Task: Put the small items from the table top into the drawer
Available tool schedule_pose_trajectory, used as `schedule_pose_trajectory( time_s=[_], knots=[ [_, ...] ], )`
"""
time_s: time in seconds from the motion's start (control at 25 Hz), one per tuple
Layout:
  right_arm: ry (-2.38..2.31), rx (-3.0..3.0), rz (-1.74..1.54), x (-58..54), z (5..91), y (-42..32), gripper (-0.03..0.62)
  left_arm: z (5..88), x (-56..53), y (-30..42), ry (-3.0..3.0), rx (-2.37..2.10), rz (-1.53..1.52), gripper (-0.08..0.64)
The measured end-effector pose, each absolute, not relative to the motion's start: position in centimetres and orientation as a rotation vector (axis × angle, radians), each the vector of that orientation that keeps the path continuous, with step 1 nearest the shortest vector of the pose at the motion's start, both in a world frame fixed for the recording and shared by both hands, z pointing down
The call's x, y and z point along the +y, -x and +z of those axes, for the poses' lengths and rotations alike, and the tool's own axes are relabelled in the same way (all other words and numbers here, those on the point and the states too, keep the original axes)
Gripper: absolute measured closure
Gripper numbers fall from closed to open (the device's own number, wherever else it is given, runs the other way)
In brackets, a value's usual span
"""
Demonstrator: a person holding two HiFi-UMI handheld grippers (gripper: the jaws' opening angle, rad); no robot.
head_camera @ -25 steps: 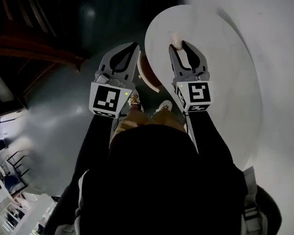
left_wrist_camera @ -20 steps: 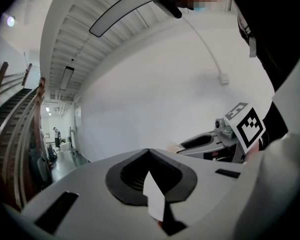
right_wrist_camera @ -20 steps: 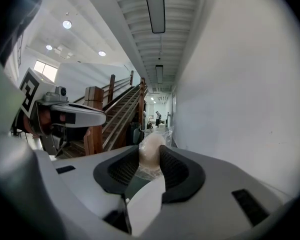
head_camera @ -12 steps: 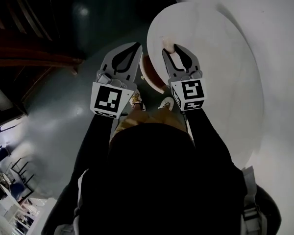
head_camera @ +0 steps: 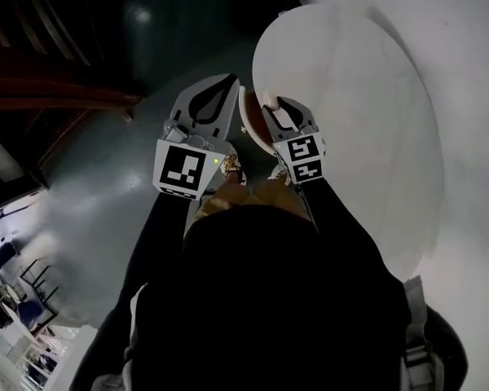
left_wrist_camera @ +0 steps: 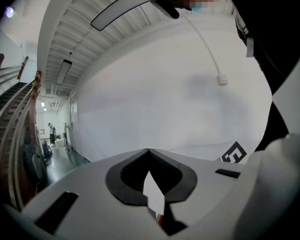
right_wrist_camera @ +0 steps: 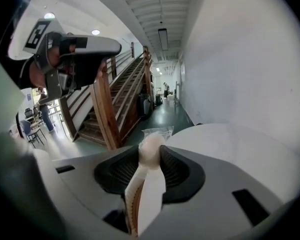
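Right gripper [head_camera: 277, 108] clamps a small pale round item [right_wrist_camera: 151, 144] at its tips, over the rim of the round white table [head_camera: 350, 96]. The brown opening [head_camera: 248, 125], likely the drawer, sits just at its 9 o'clock, between both grippers. Left gripper [left_wrist_camera: 149, 151] hangs closed and empty on the far side.

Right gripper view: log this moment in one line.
right tongs: shut on pale ball | left tongs: shut, empty | place: table edge
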State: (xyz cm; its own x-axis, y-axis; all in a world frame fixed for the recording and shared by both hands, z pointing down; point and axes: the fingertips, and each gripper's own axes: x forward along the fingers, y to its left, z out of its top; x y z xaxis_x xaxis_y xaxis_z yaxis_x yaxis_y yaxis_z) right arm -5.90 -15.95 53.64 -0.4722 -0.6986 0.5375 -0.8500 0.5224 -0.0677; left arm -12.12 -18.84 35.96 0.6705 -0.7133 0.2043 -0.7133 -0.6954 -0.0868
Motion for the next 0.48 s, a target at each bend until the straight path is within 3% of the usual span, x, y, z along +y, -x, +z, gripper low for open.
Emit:
schedule_pose_trajectory(
  time_s=[0.48],
  knots=[
    [-1.060,-2.229,0.601,-12.3,60.6,8.8,0.428,37.1,-18.5,13.7,-2.844,-1.239,0.380,0.548]
  ],
)
